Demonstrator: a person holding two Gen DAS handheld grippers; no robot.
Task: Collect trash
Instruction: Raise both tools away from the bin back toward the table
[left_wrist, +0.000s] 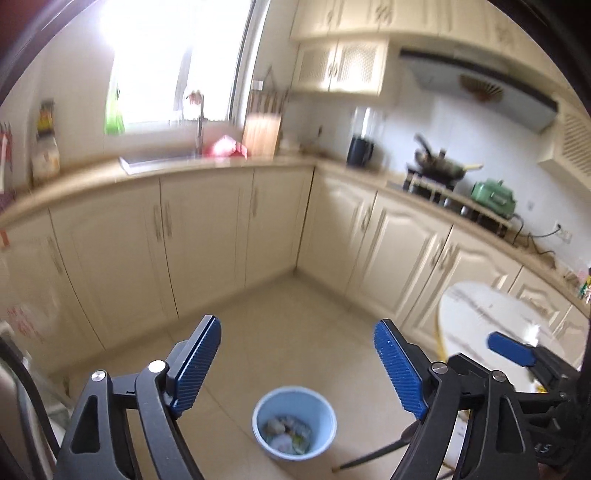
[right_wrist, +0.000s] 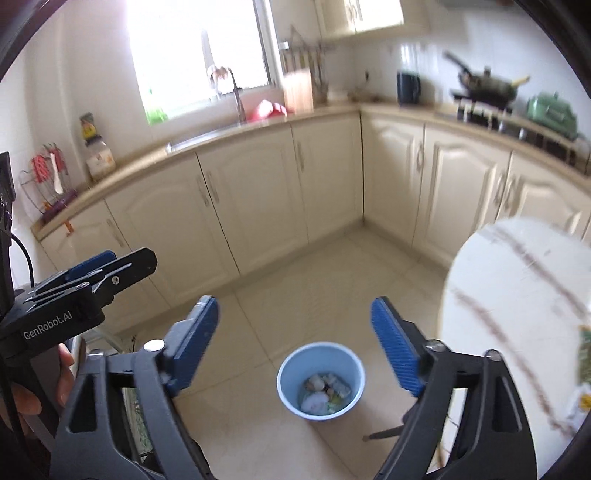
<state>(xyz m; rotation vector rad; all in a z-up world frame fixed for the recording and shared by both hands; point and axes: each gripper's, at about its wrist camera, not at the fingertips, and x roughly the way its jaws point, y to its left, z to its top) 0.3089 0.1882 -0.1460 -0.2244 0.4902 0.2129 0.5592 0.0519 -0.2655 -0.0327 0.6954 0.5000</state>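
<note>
Jaws are standing wide on both grippers, nothing between them. Left wrist view: left gripper (left_wrist: 297, 363) is hovering high over the floor, the blue bin (left_wrist: 294, 422) sitting below, trash (left_wrist: 286, 435) lying inside; right gripper (left_wrist: 511, 349) is showing at the edge by the round white surface (left_wrist: 480, 314). Right wrist view: right gripper (right_wrist: 295, 343) is pointing down at the bin (right_wrist: 320, 380), likely so a drop lands inside; left gripper (right_wrist: 92, 273) is alongside. Something green is resting on the surface (right_wrist: 517, 280) edge, too blurred to name.

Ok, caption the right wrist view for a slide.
Open right gripper above a blue bin of trash on the kitchen floor.
</note>
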